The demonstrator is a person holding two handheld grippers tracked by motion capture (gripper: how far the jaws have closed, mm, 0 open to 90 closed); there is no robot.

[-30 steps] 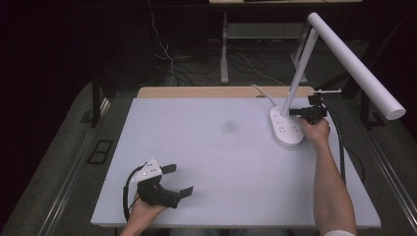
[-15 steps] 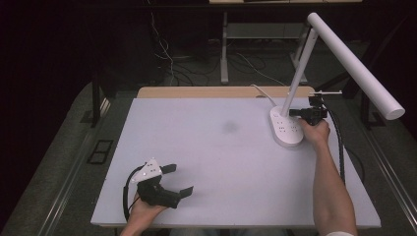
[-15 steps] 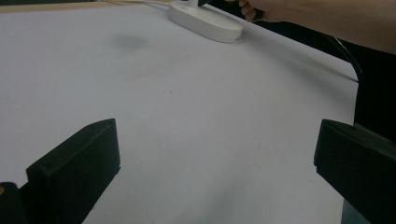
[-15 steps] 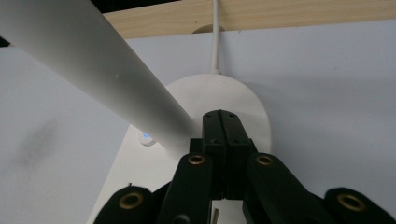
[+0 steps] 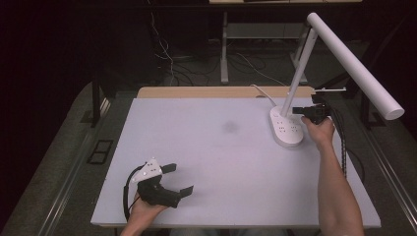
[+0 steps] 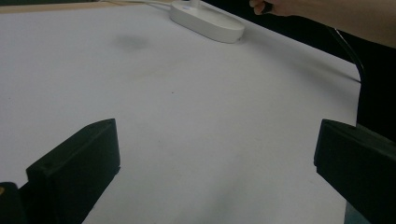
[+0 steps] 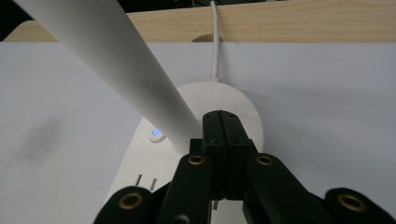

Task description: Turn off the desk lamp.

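Note:
A white desk lamp stands at the far right of the table, with an oval base [image 5: 286, 129], a slanted stem [image 5: 299, 69] and a long tube head [image 5: 354, 64]. My right gripper [image 5: 296, 110] hovers just above the base beside the stem, its jaws pressed together with nothing between them. In the right gripper view the shut tips [image 7: 223, 117] hang over the base [image 7: 238, 100], right of the stem [image 7: 107, 60] and a blue-lit button [image 7: 155, 134]. My left gripper [image 5: 181, 178] rests near the front left edge, open and holding nothing. Its jaws [image 6: 215, 154] stand wide apart.
A white mat [image 5: 221, 162] covers the table, with a faint grey smudge [image 5: 229, 127] near the middle. A wooden strip [image 5: 206, 92] runs along the far edge. The lamp's white cable [image 7: 215, 42] leads back over it. Black cables trail off the right side [image 5: 342, 142].

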